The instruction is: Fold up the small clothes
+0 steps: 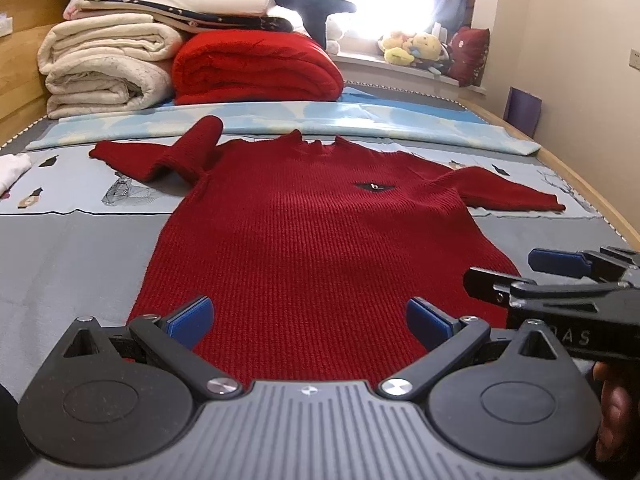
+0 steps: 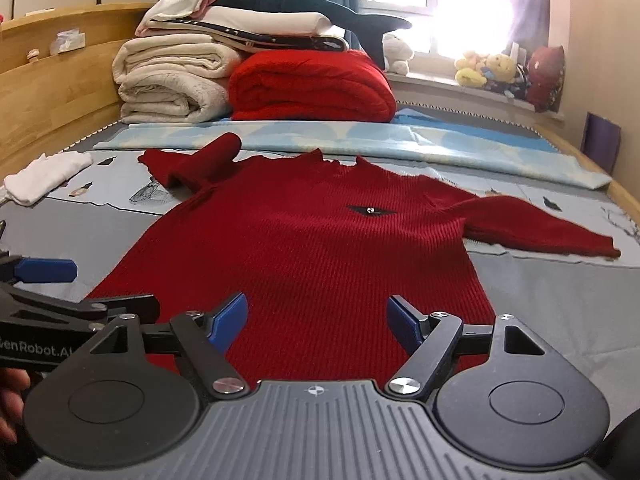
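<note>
Item: red knit sweater [image 1: 320, 232], flat on the bed [image 1: 72, 248], far-left sleeve [image 1: 172, 156] bunched; left gripper [image 1: 310, 320] and right gripper [image 2: 316, 320] spread wide over the hem, apparently gripping nothing; risk: lopsided fold from that crumpled sleeve.

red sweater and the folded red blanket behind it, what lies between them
A light blue folded sheet runs across the bed between the red sweater and the red blanket; both wrist views show it.

Left gripper [image 1: 310, 322] gapes above flat red sweater [image 1: 320, 240].
</note>
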